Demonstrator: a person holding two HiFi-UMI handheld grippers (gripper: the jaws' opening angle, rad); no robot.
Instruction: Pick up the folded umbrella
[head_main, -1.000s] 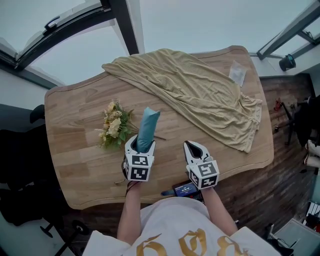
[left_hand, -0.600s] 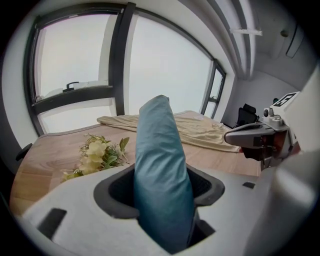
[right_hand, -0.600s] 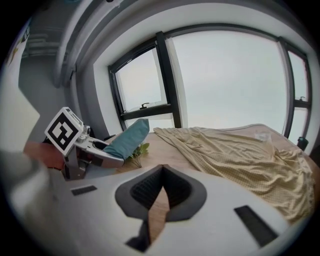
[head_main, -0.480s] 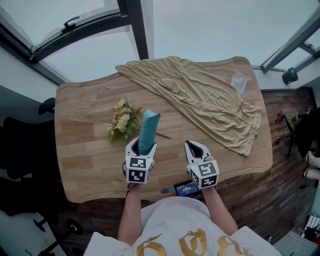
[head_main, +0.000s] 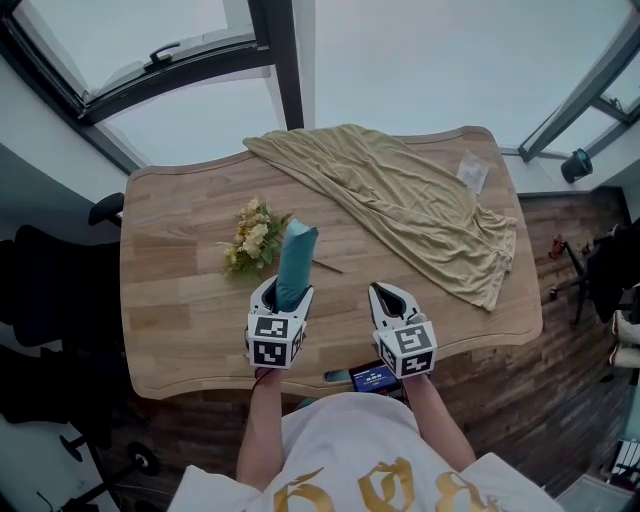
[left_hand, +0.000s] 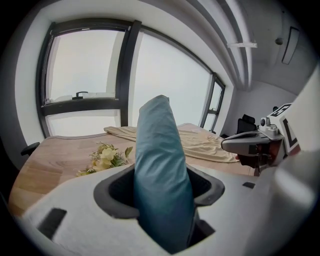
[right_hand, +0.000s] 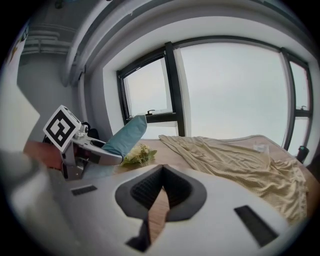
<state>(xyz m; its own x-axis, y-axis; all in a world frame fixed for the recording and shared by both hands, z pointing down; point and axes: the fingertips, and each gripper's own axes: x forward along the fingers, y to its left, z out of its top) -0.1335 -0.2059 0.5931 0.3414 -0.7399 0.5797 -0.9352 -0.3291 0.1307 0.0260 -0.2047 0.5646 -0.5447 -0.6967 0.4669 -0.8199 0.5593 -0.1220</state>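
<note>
The folded umbrella (head_main: 297, 255) is a teal fabric roll that points up and away from me above the wooden table (head_main: 170, 320). My left gripper (head_main: 280, 291) is shut on its lower end. In the left gripper view the umbrella (left_hand: 159, 165) fills the space between the jaws. The right gripper view shows it at the left (right_hand: 122, 136), slanting up out of the left gripper (right_hand: 85, 148). My right gripper (head_main: 390, 298) hovers beside it near the table's front edge, shut and empty, jaws meeting at the tip (right_hand: 161, 172).
A bunch of pale yellow flowers (head_main: 254, 238) lies on the table just beyond the umbrella. A large beige cloth (head_main: 400, 200) is spread across the back right, with a small clear packet (head_main: 472, 172) near it. A phone (head_main: 372, 378) shows by my body. A dark chair (head_main: 50, 290) stands left.
The head view has shifted, so the table sits further right in the picture. Both grippers keep their pose, and the umbrella stays in the left one.
</note>
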